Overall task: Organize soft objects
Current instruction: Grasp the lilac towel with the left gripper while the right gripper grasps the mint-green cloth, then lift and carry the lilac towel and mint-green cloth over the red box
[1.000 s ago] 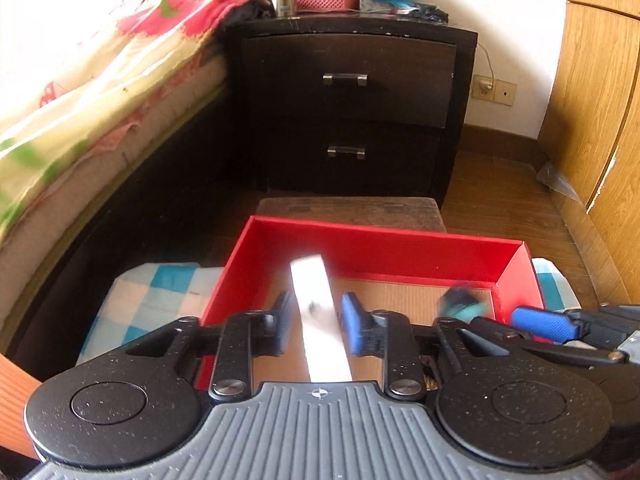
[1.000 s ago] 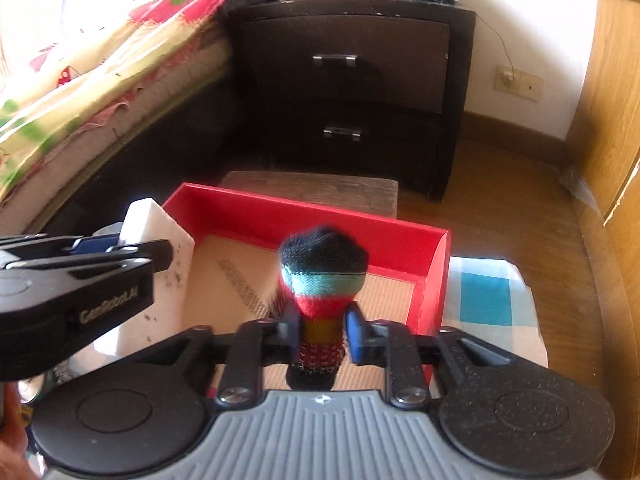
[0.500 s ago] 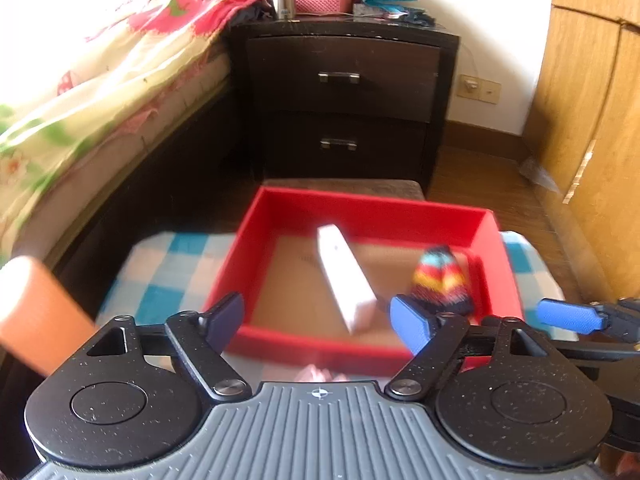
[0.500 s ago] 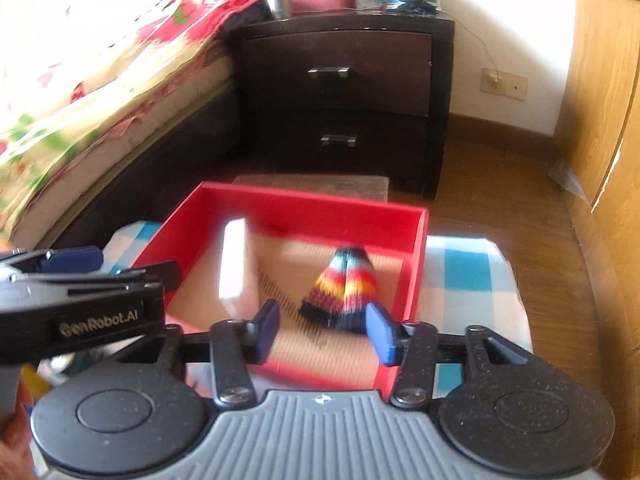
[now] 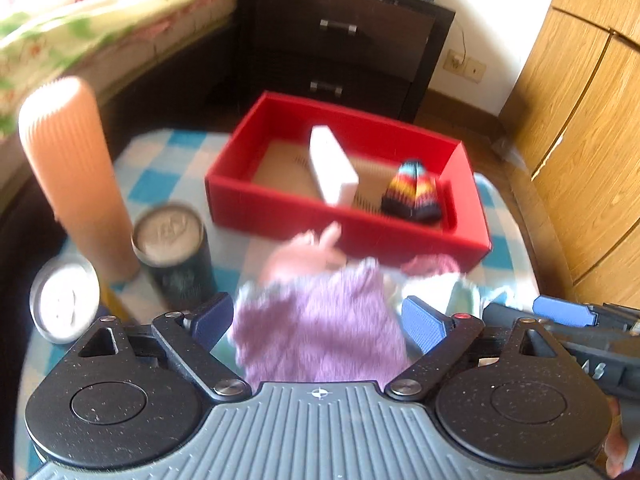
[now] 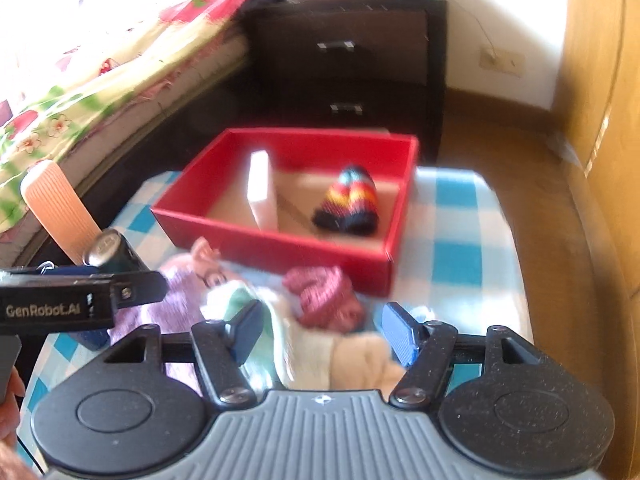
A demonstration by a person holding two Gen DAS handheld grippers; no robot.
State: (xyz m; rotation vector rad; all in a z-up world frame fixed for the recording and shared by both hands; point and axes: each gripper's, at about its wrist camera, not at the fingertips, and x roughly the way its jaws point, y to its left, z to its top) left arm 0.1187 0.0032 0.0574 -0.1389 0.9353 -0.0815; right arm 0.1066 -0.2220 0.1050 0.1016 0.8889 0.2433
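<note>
A red box [image 5: 256, 204] [image 6: 276, 248] stands on the checked cloth and holds a white sponge block [image 5: 332, 168] [image 6: 262, 188] and a striped knit sock [image 5: 414, 194] [image 6: 348, 202]. In front of the box lies a heap of soft things: a purple knit piece [image 5: 320, 328] [image 6: 160, 312] with a pink pig toy [image 5: 304, 256] [image 6: 206, 264], a dark pink knit [image 6: 324, 296], and a cream cloth [image 6: 360, 356]. My left gripper [image 5: 318, 322] hangs over the purple knit, its jaws opening, pads clear of it. My right gripper [image 6: 322, 334] hovers above the cream and pink pieces, jaws opening, gripping nothing.
An orange ribbed cylinder [image 5: 74, 172], a dark can [image 5: 172, 252] and a round tin [image 5: 64, 300] stand at the cloth's left. A dark nightstand [image 5: 352, 40] is behind the box, a bed [image 6: 100, 60] to the left, a wooden wardrobe [image 5: 580, 128] at right.
Both grippers let go: the sponge and the striped sock now lie in the red box. Both pulled back from the box toward the soft heap, with jaws spread wider.
</note>
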